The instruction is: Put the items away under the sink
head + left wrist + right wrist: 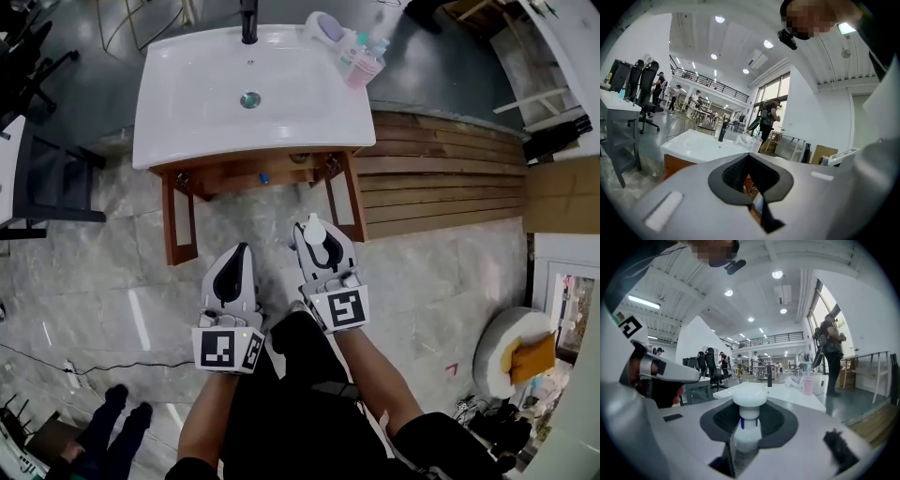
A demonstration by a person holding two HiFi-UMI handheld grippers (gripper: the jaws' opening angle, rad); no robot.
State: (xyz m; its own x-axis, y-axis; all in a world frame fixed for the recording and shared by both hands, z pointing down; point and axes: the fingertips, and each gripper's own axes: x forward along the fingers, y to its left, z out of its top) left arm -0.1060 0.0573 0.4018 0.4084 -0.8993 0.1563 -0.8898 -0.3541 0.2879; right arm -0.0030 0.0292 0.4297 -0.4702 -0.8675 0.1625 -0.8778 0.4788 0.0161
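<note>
The bottle was found pinched below its cap in the right tool, before the front edge of the sink. The left tool was pressed together, empty. Judged risk: the bottle could be knocked loose against the wooden frame on entry.

Glossy white sink on wooden stand above polished stone floor.
</note>
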